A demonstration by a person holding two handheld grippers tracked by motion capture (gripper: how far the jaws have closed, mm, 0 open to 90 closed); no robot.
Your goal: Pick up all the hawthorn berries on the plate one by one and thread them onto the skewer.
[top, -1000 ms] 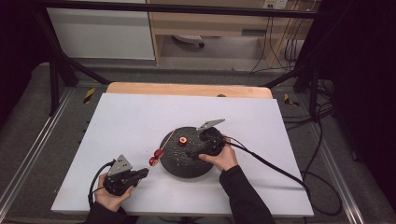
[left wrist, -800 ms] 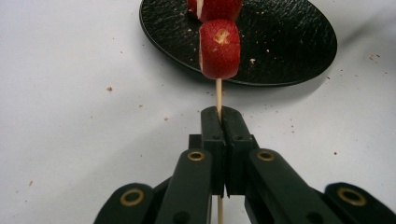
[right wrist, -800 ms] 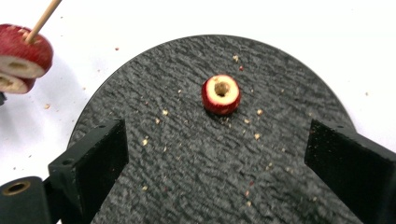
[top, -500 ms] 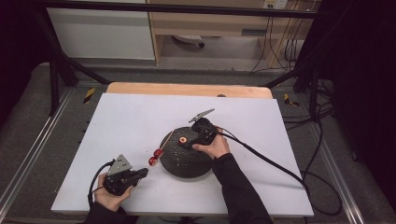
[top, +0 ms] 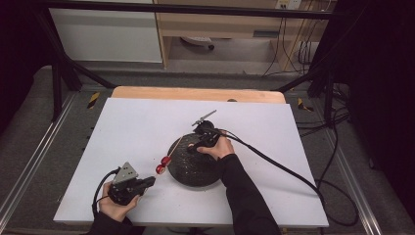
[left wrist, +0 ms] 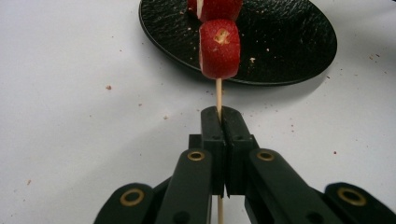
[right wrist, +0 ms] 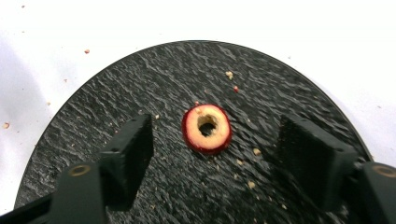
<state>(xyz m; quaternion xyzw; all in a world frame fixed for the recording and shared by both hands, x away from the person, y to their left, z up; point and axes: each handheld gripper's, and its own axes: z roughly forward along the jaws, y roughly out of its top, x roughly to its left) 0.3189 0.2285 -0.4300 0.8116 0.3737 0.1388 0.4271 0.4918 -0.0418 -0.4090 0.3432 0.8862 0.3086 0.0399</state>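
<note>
While skewer's pinned: left gripper (left wrist: 219,122) clamped tight on the wooden skewer (left wrist: 218,95).
Fruit ring (right wrist: 206,128): mid black plate (right wrist: 140,74), soft, bruisable.
Right gripper (right wrist: 215,156): jaws just closing, astride ring, not touching; take its red sides gently.

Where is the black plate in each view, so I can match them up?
High view: the black plate lies mid-table, under the right hand.
Left gripper view: across the top, beyond the skewer.
Right gripper view: centre and lower part, bearing the cored fruit ring.
Shared landmark: the white table around the plate's rim.
</note>
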